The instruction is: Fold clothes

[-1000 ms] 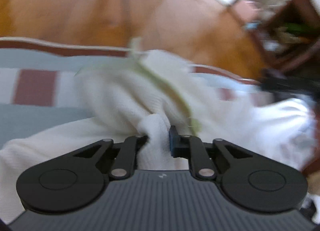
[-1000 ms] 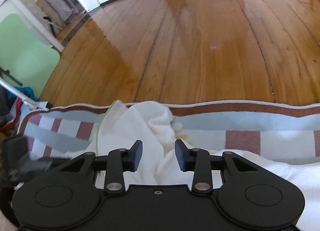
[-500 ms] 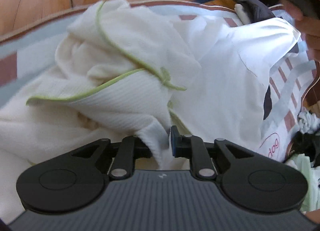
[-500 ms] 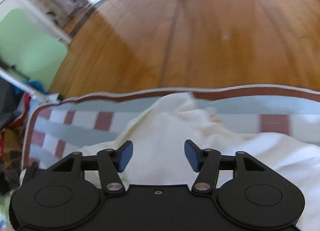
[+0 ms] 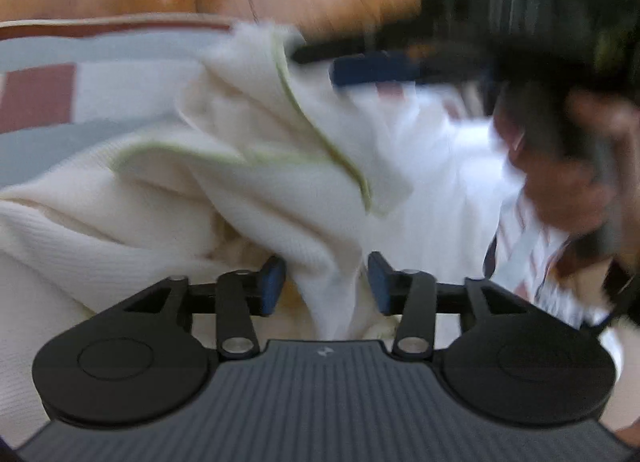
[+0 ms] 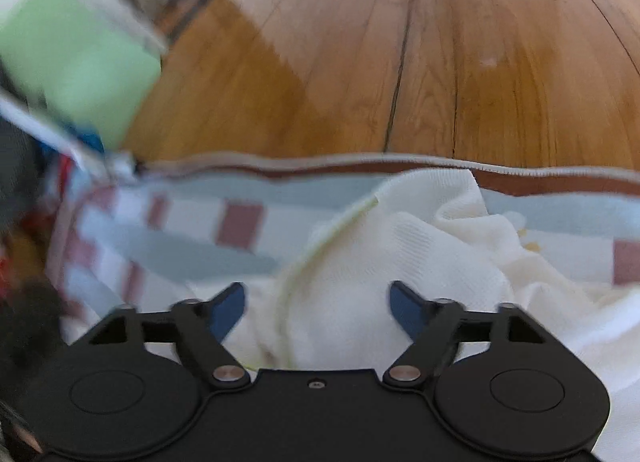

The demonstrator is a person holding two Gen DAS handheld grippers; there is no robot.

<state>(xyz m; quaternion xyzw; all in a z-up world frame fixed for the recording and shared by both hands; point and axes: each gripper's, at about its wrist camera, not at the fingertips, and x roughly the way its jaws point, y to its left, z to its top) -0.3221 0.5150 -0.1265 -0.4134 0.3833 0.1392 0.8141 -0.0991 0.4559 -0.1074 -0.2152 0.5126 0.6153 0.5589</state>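
On the striped blanket (image 6: pixel 192 250), against the wood floor (image 6: pixel 440 74): cream garment (image 5: pixel 248 166), green-edged, crumpled. Between left tongs (image 5: pixel 326 282), a fold, jaws just opening, pads clear. Right tongs (image 6: pixel 316 308) spread wide above it, also just opening.

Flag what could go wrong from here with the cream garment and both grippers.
1. The left gripper has just been opening; a fold of the cream garment hangs between unpressed pads and may slip free.
2. The right gripper, also just opening, sits over bunched cloth and may grab several layers.
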